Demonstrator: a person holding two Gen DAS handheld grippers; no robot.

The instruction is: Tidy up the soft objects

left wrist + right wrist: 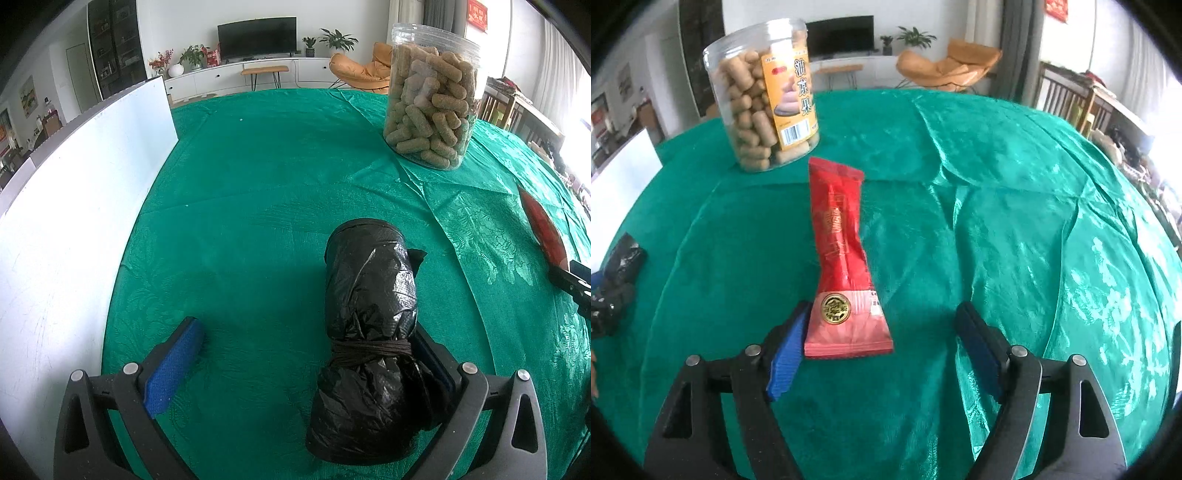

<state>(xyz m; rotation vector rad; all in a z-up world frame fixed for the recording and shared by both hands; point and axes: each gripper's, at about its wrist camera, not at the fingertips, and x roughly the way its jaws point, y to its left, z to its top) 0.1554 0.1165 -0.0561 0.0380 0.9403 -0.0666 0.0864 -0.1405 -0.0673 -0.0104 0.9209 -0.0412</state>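
A black plastic-bag bundle (369, 306), tied round with dark cord, lies on the green tablecloth (240, 206) between the fingers of my left gripper (306, 328). It rests against the right finger, while the blue left pad (177, 365) stands well apart from it, so the jaws are open. In the right wrist view a red snack packet (842, 258) lies flat on the cloth. Its near end sits between the fingers of my right gripper (882, 308), next to the left pad (786, 350). That gripper is open and grips nothing. The packet (543, 225) also shows at the left view's right edge.
A clear jar of tan snack sticks (428, 107) (764, 99) stands upright at the far side of the table. A white board (74, 206) stands along the left side. The cloth is wrinkled on the right (1034, 221). Living-room furniture lies beyond the table.
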